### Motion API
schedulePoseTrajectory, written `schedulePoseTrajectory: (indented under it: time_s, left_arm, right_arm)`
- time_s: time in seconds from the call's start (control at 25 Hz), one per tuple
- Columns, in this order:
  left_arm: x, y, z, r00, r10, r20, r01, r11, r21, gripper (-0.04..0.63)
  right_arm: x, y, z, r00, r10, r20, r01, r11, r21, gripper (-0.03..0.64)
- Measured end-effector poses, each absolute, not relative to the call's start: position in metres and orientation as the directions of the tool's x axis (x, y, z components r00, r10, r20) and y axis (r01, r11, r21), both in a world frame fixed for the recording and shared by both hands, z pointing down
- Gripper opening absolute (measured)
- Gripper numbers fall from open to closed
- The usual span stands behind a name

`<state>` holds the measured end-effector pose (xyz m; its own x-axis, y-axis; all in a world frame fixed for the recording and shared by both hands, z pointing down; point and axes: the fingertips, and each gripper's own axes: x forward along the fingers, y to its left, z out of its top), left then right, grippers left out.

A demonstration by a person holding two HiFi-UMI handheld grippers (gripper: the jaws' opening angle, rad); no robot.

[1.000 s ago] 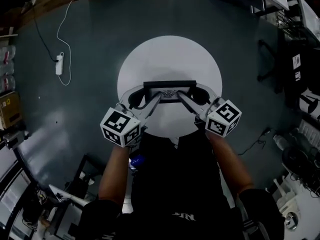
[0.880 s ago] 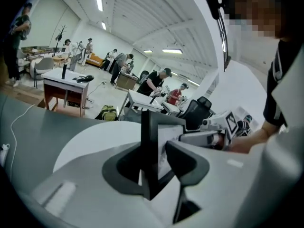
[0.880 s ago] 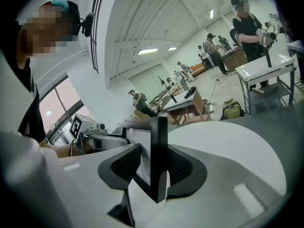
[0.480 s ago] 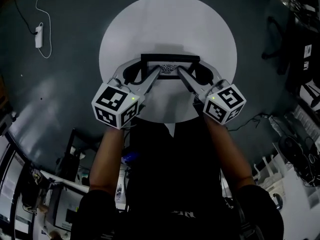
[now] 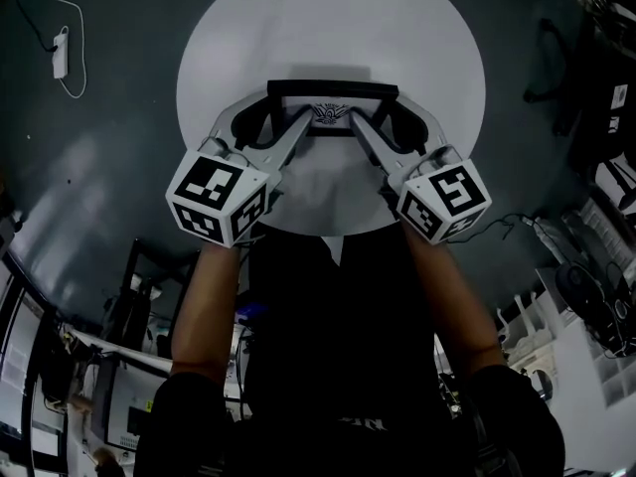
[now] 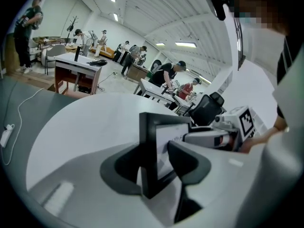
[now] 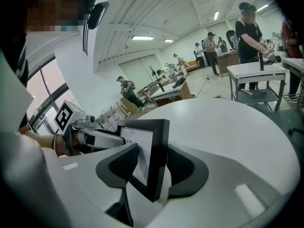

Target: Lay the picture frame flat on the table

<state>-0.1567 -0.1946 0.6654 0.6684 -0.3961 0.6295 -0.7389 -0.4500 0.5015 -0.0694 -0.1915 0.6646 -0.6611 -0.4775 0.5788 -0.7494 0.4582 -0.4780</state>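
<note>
A black picture frame (image 5: 333,89) with a white print stands upright on the round white table (image 5: 328,18). My left gripper (image 5: 283,112) straddles its left end and my right gripper (image 5: 383,112) its right end. In the left gripper view the frame (image 6: 148,160) sits between the jaws of the left gripper (image 6: 154,148), with a gap at the front pad. The right gripper view shows the frame (image 7: 159,156) inside the right gripper (image 7: 153,151), also with a gap on the picture side. Both sets of jaws have just been opening and stand open round the frame.
The table's near edge lies just under both marker cubes. On the dark floor at far left lies a white power strip (image 5: 60,43) with its cable. Desks (image 6: 76,68), a trolley (image 7: 259,77) and several people stand far behind in the gripper views.
Both grippers have come down together with the frame between them, and the table now fills more of the head view. The jaws look a little wider round the frame.
</note>
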Motion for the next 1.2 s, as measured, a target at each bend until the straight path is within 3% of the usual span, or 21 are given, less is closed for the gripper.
schedulePoseTrajectory:
  time_s: [0.64,0.84,1.2]
  left_arm:
    - [-0.165,-0.206,0.672,0.556,-0.475,0.683,-0.817,-0.463,0.343,0.207]
    - [-0.165,-0.207,0.671,0.495,-0.529,0.689,-0.839,-0.496,0.222,0.222]
    - [-0.161,-0.214,0.678,0.472,-0.542,0.695,-0.855,-0.475,0.209,0.229]
  right_arm:
    - [-0.074,-0.202,0.670,-0.621,-0.517,0.589,-0.779,0.490,-0.391,0.199]
    - [-0.073,-0.200,0.674,-0.589,-0.525,0.614,-0.803,0.471,-0.367,0.214]
    - [-0.065,-0.210,0.677,-0.506,-0.555,0.660,-0.839,0.494,-0.227,0.252]
